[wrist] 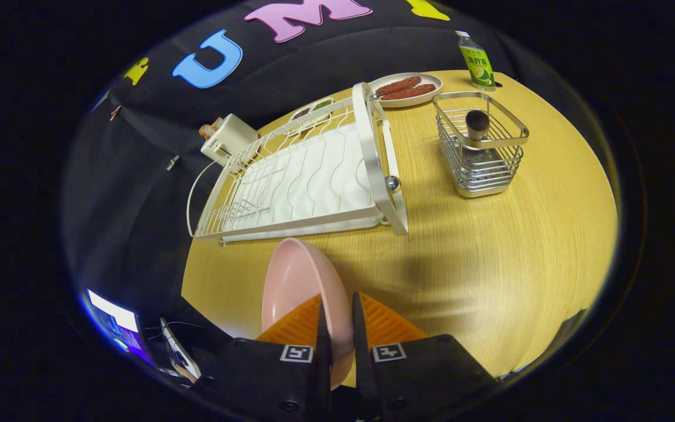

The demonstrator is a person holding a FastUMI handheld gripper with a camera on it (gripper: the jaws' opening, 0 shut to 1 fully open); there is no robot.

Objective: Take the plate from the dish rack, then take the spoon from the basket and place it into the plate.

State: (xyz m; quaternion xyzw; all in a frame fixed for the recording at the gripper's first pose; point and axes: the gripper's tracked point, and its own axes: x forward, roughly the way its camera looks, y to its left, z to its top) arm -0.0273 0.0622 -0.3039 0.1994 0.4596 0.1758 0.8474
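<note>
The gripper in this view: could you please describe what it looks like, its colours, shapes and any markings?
The gripper has two wedge-shaped fingers with orange, finely ribbed pads tapering to points. They sit on blocky black housings, each bearing a small square black-and-white fiducial marker near the finger base. A round screw head shows on the left housing. No cables are visible on it.
</note>
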